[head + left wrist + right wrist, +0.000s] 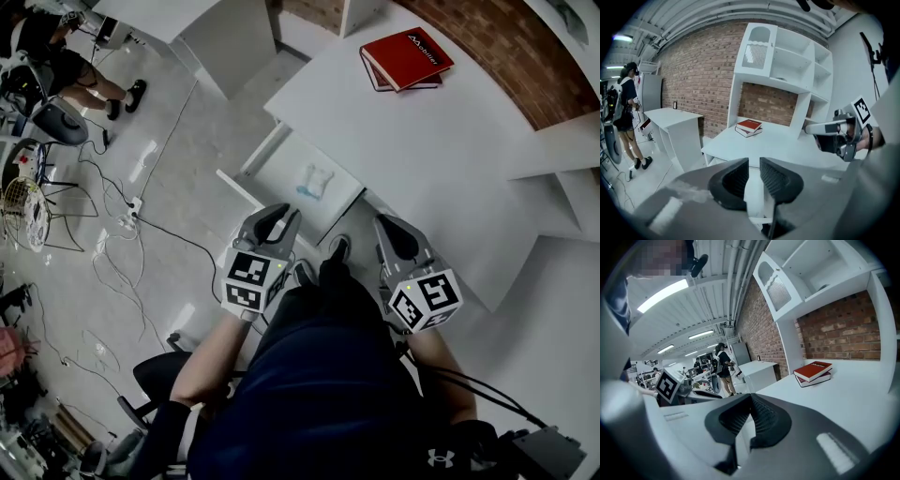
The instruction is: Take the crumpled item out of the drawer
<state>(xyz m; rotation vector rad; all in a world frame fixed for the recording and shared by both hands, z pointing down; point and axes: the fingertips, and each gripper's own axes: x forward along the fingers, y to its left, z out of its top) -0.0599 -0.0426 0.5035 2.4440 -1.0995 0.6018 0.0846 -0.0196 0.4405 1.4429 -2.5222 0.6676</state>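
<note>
- The drawer [274,169] stands pulled out from the near edge of the white desk [422,141].
- The crumpled item [315,180], pale white and bluish, lies on the drawer's floor, toward the end next to the desk's edge, with neither claw touching it.
- The left claw [281,214] [754,164] hangs over the drawer's front panel, its jaws a narrow gap apart with nothing between them.
- The right claw [392,225] [750,399] sits just off the desk's near edge, beside the drawer, jaw tips pressed together and empty.
- Two stacked red books [405,58] [749,127] [814,372] lie near the desk's far edge, by the brick wall.
</note>
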